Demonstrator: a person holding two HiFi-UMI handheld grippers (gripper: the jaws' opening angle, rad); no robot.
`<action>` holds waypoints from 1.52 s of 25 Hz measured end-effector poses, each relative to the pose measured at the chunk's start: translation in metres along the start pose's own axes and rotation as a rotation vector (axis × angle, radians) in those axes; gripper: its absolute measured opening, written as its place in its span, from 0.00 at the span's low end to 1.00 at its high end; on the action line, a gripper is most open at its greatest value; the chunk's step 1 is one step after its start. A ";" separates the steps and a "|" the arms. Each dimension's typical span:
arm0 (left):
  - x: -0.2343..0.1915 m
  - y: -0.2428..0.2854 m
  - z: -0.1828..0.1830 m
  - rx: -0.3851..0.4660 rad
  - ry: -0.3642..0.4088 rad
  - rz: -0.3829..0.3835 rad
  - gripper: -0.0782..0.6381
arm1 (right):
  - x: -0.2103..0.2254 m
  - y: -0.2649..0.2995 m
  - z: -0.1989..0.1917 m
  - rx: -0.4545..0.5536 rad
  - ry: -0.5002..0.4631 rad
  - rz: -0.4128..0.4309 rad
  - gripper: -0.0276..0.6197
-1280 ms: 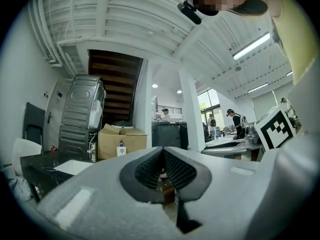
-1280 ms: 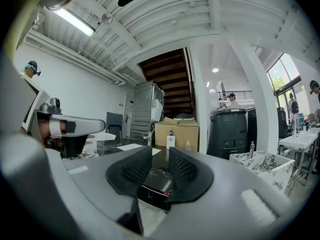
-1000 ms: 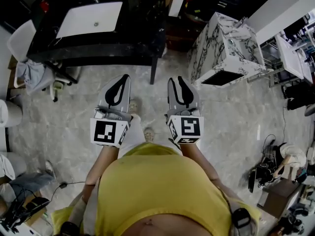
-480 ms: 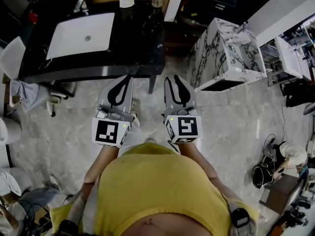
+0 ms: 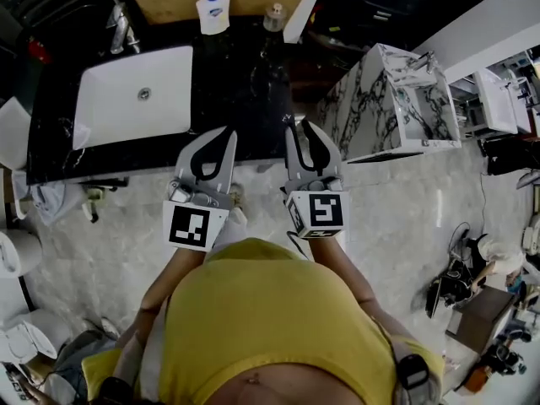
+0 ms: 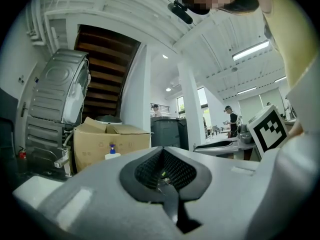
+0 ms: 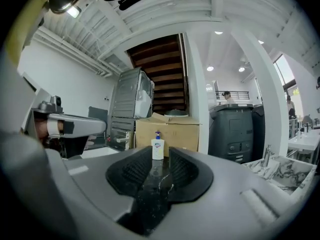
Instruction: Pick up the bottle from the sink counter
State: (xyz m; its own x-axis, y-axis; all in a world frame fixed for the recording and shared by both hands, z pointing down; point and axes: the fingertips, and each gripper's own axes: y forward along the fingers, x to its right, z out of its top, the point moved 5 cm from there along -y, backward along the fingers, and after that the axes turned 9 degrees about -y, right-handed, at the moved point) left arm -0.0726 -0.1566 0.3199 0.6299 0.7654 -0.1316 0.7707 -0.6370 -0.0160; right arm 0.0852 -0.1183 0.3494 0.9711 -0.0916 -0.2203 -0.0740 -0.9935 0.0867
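The white plastic bottle [image 5: 213,11], blue pump on top, stands upright at the back of the glossy black worktop [image 5: 240,83], right of the rectangular white basin [image 5: 135,95]. At the front edge (well short of it), the left gripper [image 5: 228,133] has its fingers together; the right gripper [image 5: 299,130] has its ribbed fingers slightly parted and empty.

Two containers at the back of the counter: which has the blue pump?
The white bottle, left of the two, nearer the sink; the small jar beside it has a plain round cap.
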 end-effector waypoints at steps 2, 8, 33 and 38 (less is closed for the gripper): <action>-0.016 0.014 0.000 -0.003 0.001 -0.020 0.12 | -0.001 0.019 -0.002 -0.010 0.005 -0.013 0.20; -0.052 0.045 0.002 -0.006 -0.028 -0.043 0.12 | 0.000 0.062 0.002 -0.028 -0.013 -0.027 0.20; -0.077 0.168 -0.007 -0.008 -0.051 0.054 0.12 | 0.080 0.192 -0.048 -0.078 -0.044 0.111 0.26; -0.078 0.186 -0.013 -0.022 -0.045 0.090 0.12 | 0.096 0.222 -0.066 -0.084 -0.031 0.138 0.28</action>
State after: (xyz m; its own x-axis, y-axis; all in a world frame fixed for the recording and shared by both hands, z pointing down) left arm 0.0226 -0.3338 0.3401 0.6922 0.6999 -0.1760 0.7134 -0.7005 0.0201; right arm 0.1771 -0.3436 0.4115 0.9455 -0.2301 -0.2306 -0.1858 -0.9623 0.1985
